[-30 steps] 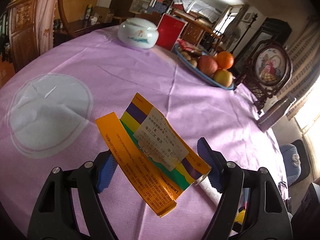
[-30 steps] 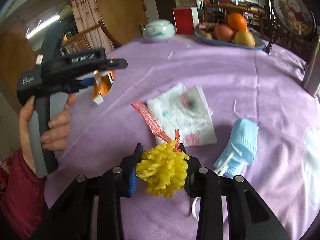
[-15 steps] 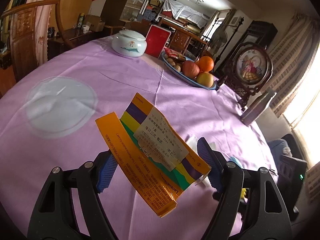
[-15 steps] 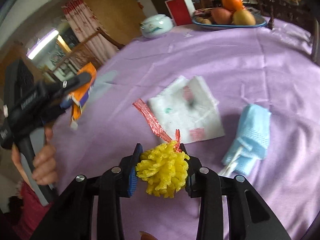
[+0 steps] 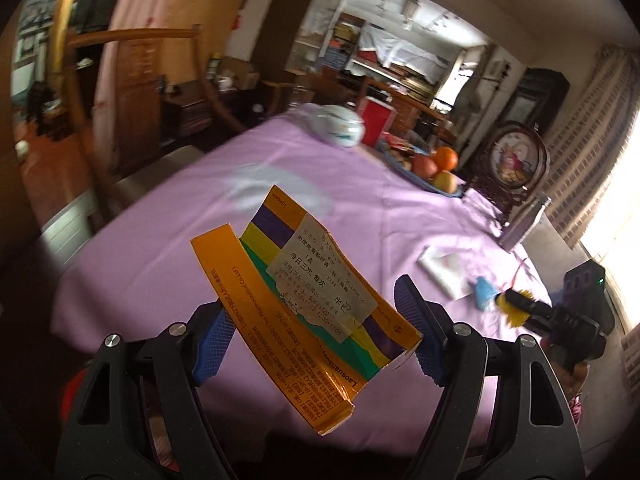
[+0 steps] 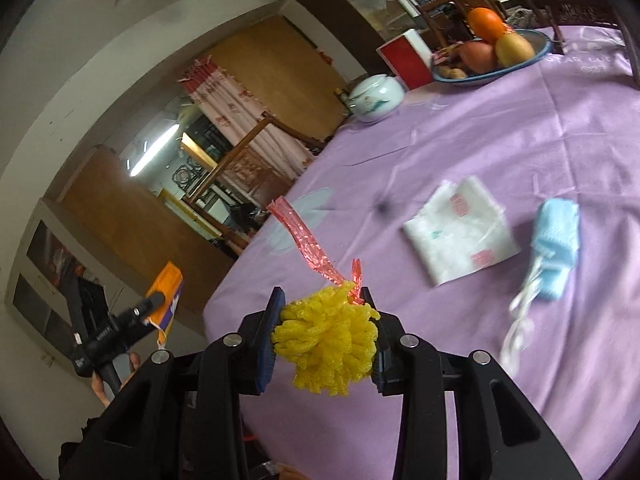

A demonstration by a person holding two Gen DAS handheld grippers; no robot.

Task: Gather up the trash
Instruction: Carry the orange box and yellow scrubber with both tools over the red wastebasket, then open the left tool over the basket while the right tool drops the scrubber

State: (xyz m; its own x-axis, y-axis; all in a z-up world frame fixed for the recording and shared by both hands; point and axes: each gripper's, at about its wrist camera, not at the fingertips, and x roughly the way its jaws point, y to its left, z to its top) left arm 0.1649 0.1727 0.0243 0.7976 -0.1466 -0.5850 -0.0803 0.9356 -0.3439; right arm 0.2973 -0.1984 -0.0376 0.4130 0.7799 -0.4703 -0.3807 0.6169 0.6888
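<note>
Now the whole view from my left side has swung away from the bench (image 5: 360,208): a second ago the purple cloth filled the left wrist picture, and at this moment its near edge and the dark room beyond it show, with a wooden chair (image 5: 132,36) off to the left. I read that as the left hand carrying its load off the bench, probably toward wherever the trash goes, though no bin shows in either view.

My left tongs (image 5: 308,332) stand wide, clamped on the flattened orange medicine box (image 5: 304,292), which sits slanted between the blue pads exactly as it did before. From the right wrist view that box (image 6: 166,292) hangs out past the bench edge.

My right tongs (image 6: 326,332) have tilted and lifted a little; they are nearly closed on the yellow foam net (image 6: 326,334), with its red plastic strip (image 6: 302,240) now trailing up clear of the cloth instead of lying on it.

Left on the bench are the white napkin (image 6: 460,236) and, just beside it, the blue face mask (image 6: 558,248) with its loose ear loops. So two pieces are in hand and, as I judge it, at least two remain to collect. The fruit bowl (image 6: 536,56) and the white lidded jar (image 6: 376,96) sit at the far side and are not trash.
</note>
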